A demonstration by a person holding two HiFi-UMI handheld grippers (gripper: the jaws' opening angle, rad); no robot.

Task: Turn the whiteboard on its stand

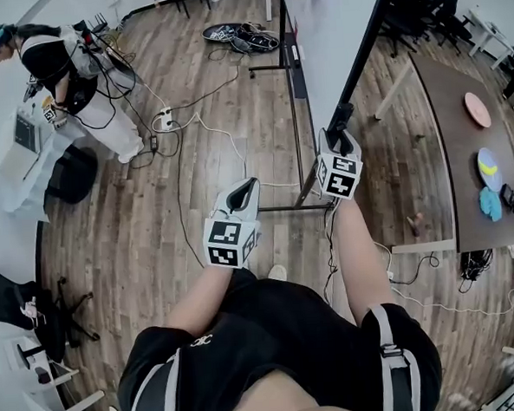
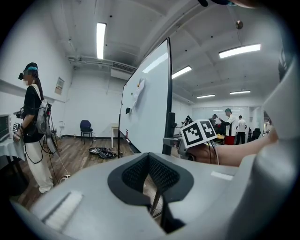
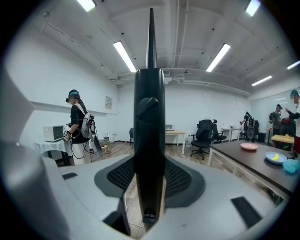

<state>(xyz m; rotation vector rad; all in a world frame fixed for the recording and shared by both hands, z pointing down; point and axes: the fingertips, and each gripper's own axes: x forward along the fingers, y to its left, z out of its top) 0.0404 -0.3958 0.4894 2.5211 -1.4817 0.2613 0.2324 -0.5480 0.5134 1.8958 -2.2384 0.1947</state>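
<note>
My right gripper (image 1: pixel 340 137) grips the upright whiteboard's (image 1: pixel 329 39) dark side edge, and my left gripper (image 1: pixel 252 186) is closed and empty. Held by one narrow grip, that edge may slip free as I swing, or the stand (image 1: pixel 288 209) could snag the floor cable (image 1: pixel 236 149).

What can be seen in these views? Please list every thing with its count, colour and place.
whiteboard: one, white with black frame, top centre
stand: one, black, under the whiteboard
table: one, dark brown, right
pink plate: one, on the table
blue plate: one, on the table, nearer
cables: several, black and white, on the floor
person: one, black top, white trousers, top left
chair: one, dark blue, by the far wall
left gripper: one, white, low centre, jaws together, empty
right gripper: one, white, closed on the whiteboard's black edge
</note>
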